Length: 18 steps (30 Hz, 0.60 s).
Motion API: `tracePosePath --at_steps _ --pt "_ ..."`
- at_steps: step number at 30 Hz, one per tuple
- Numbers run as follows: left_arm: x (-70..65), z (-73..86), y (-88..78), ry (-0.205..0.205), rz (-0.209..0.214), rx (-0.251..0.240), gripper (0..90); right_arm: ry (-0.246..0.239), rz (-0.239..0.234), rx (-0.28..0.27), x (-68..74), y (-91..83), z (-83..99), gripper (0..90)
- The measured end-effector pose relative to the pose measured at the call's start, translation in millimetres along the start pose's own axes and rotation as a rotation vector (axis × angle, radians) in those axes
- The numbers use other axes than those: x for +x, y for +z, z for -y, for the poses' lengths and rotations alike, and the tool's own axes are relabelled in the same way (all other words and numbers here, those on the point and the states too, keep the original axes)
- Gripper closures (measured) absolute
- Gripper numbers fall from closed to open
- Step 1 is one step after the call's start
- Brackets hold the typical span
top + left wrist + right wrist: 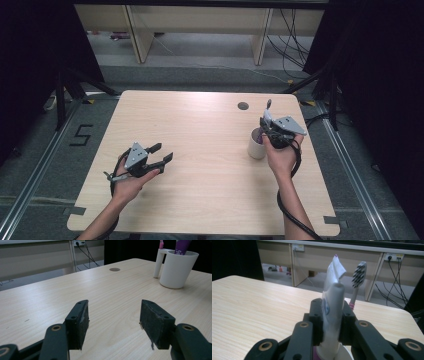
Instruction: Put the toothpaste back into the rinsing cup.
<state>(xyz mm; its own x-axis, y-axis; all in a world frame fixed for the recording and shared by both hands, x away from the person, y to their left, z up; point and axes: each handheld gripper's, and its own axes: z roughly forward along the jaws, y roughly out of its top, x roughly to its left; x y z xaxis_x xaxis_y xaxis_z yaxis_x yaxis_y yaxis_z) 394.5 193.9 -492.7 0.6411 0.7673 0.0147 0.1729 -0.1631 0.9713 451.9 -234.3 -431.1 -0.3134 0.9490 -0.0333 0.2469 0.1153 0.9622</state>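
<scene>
A white mug (257, 145) (177, 268) stands upright at the right side of the table. My right gripper (270, 131) (332, 322) hovers right above it, shut on a white toothpaste tube (333, 312) whose lower end reaches into the mug. A toothbrush (357, 280) with black and white bristles stands in the mug behind the tube. My left gripper (161, 152) (113, 322) rests at the left front of the table, open, nothing between its pads. A purple item (182, 246) pokes out of the mug in the left gripper view.
The wooden table (200, 150) has a round cable hole (243, 106) near its far edge. Beyond the table are desk legs and loose cables on the floor. Black curtains flank both sides.
</scene>
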Motion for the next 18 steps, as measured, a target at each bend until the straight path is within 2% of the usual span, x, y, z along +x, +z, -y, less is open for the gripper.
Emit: tracePosePath --at_steps 7,8,9,10,16,18 --pt "-0.3 0.5 1.3 -0.004 0.008 -0.013 40.3 -0.014 0.006 0.022 -0.3 -3.2 -1.4 76.0" --pt "-0.4 0.6 1.4 -0.004 0.007 -0.013 40.3 0.001 0.006 0.032 0.9 -4.4 -0.9 75.7" --pt "-0.7 0.2 0.4 0.001 -0.001 0.001 40.3 -0.009 0.012 0.028 0.2 -4.9 -0.8 75.6" --pt "-1.0 0.4 0.7 -0.001 0.000 0.000 40.3 0.008 0.011 0.031 1.6 -5.5 -0.3 75.5" --pt "-1.1 0.2 0.9 0.000 0.001 0.001 40.3 0.006 0.003 0.034 2.1 -5.7 -0.3 74.5" --pt "-1.0 0.3 0.9 0.000 0.002 -0.001 40.2 0.017 0.006 0.051 2.1 -6.4 -0.4 73.8"
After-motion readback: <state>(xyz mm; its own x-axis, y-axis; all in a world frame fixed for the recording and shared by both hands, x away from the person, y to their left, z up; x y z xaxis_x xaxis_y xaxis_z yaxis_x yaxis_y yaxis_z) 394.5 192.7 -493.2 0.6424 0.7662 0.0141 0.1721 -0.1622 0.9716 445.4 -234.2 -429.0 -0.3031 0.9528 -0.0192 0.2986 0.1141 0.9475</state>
